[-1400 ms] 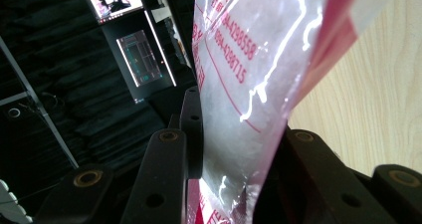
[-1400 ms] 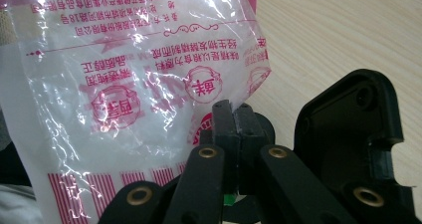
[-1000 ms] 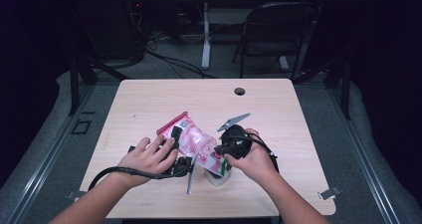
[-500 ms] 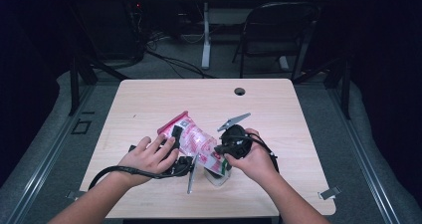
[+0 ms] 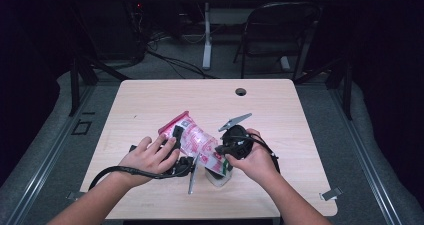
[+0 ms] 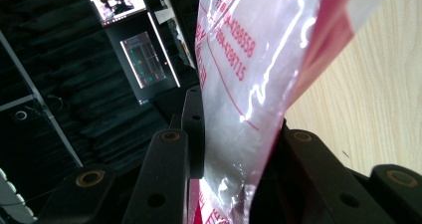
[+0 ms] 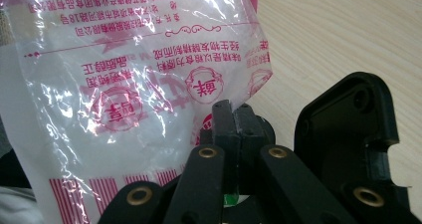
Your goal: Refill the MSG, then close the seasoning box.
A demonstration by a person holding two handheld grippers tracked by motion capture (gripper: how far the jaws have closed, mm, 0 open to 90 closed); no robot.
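A clear plastic bag printed in pink and red (image 5: 196, 138) lies tilted over the middle of the wooden table (image 5: 150, 100), held from both sides. My left gripper (image 5: 176, 135) comes in from the left, and in the left gripper view the bag (image 6: 259, 50) runs up between its two black jaws, which close on it (image 6: 239, 129). My right gripper (image 5: 219, 150) comes in from the right. Its jaws are pressed together (image 7: 233, 112) and pinch the lower edge of the bag (image 7: 124, 69).
A small clear container (image 5: 218, 178) stands under the bag's lower end, by the right hand. A round cable hole (image 5: 241, 91) sits near the table's far edge. A dark chair (image 5: 280, 30) stands behind the table. A black moulded part (image 7: 348, 129) lies right of my right jaws.
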